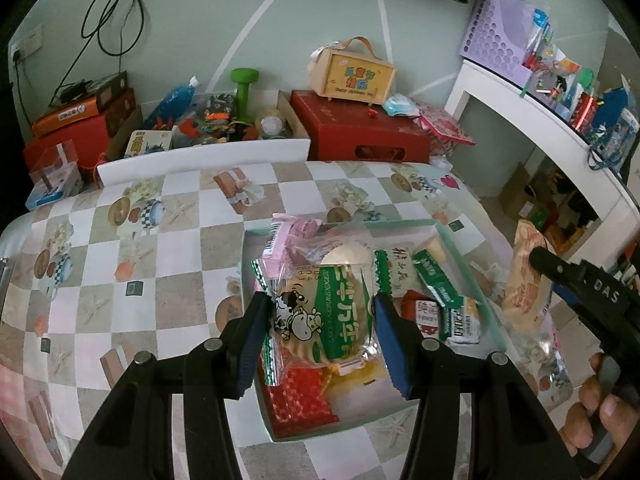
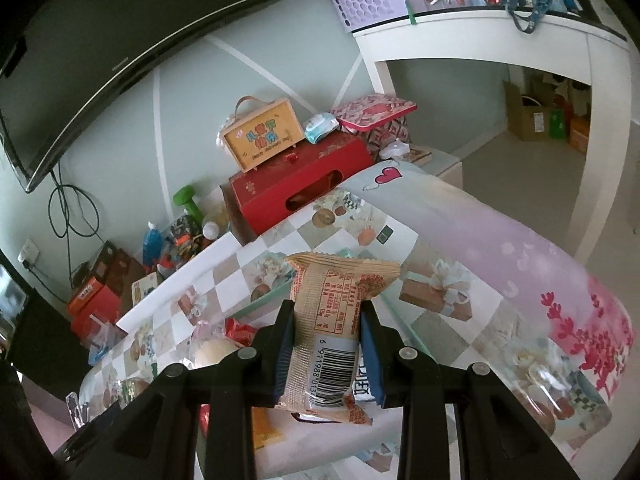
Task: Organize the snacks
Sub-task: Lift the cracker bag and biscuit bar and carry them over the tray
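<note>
— Fingers first: what do the left fingers (image 1: 322, 322) hold?
— They clamp a clear-wrapped round cracker (image 1: 320, 316) with a cartoon cow and green lettering, lifted above the shallow green-rimmed tray (image 1: 460, 256) on the checkered tabletop (image 1: 160, 248).
— And the right fingers (image 2: 326, 354)?
— Pressed narrow on a tan snack packet (image 2: 332, 320); it shows a barcode beginning 6 911988 and a red printed table too small to read.
— Anything else readable?
— "DAS" on the right gripper's body in the left view. The wooden case (image 1: 354, 74) on the far red box (image 1: 360, 132) bears coloured characters I cannot make out.
— What crowds the tray?
— Green and white sachets (image 1: 436, 284), a pink packet (image 1: 288, 232) and a red foil packet (image 1: 300, 404) lie under and around the held cracker.
</note>
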### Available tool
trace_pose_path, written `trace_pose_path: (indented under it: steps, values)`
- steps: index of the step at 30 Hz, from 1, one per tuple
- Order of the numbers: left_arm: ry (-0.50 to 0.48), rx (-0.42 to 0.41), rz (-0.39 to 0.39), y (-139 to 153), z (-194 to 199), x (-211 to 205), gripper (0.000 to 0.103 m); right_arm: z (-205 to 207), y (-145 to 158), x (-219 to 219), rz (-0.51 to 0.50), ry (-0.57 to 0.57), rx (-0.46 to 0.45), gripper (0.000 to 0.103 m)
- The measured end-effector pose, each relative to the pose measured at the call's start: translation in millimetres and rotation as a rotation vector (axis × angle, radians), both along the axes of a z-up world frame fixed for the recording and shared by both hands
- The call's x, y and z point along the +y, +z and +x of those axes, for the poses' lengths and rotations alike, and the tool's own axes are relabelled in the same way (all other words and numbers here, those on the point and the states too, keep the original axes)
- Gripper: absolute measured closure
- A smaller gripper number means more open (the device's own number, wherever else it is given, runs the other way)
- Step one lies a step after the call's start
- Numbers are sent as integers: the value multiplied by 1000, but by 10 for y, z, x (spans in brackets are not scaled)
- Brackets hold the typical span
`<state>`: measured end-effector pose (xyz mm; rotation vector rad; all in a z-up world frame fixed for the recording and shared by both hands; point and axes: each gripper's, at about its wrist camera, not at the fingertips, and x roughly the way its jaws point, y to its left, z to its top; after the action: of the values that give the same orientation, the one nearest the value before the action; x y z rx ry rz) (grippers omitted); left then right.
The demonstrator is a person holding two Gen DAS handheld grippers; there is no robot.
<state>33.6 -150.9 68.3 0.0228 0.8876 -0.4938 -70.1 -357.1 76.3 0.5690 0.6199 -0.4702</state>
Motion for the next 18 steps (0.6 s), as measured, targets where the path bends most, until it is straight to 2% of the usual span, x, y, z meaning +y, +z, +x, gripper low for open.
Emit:
trace_pose_path:
  steps: [7,18]
  values:
    - [44,58,37,-235,101,73,49,204,-215,193,19,103,76,70]
    - [39,124,79,-487,50,76,49,409,-519,547,25,216,179,69]
